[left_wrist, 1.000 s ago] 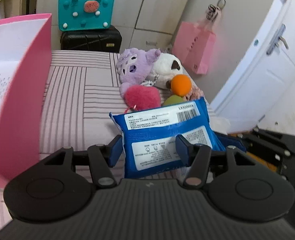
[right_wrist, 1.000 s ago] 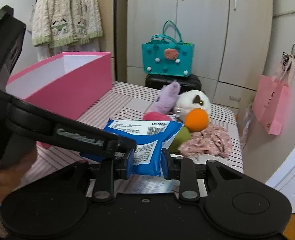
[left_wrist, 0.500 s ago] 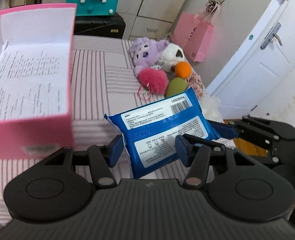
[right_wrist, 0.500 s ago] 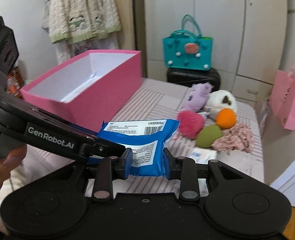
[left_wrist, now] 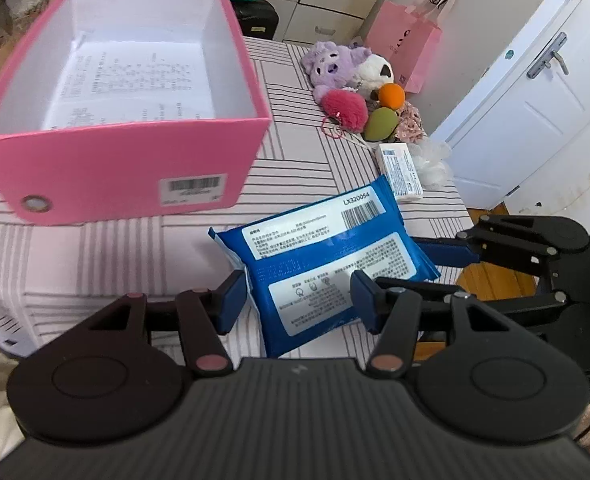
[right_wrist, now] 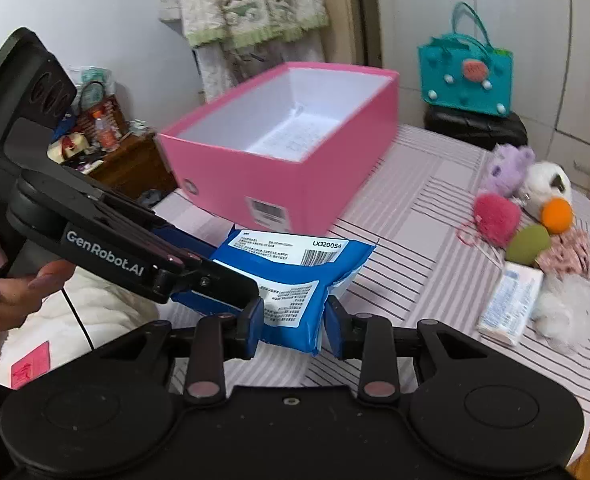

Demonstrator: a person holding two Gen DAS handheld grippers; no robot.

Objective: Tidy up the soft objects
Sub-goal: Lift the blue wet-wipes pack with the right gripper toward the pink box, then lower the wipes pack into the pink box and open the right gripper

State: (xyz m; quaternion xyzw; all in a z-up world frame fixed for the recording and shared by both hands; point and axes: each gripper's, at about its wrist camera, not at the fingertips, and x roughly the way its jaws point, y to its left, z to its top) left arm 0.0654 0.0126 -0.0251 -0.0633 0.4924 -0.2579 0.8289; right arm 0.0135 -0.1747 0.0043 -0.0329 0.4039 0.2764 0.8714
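Note:
A blue wipes pack [left_wrist: 319, 264] is held above the striped table, gripped from two sides. My left gripper [left_wrist: 299, 300] is shut on its near end, and my right gripper [right_wrist: 293, 322] is shut on its other end [right_wrist: 295, 280]. The open pink box [left_wrist: 127, 120] stands to the left of the pack, with only a printed sheet inside; it also shows in the right wrist view [right_wrist: 295, 152]. Soft toys lie at the far right: a purple plush [left_wrist: 331, 64], white plush [left_wrist: 375, 70], red pompom [left_wrist: 343, 110], orange ball [left_wrist: 391, 94] and green sponge [left_wrist: 381, 124].
A small white packet [left_wrist: 399, 170], a white puff [left_wrist: 431, 156] and floral cloth [right_wrist: 567, 252] lie near the table's right edge. A teal bag [right_wrist: 465, 74] sits on a black case beyond the table. A white door [left_wrist: 535, 100] is at the right.
Both grippers have lifted and pulled back with the pack. The pink box now shows whole and from above, and the toys look farther away.

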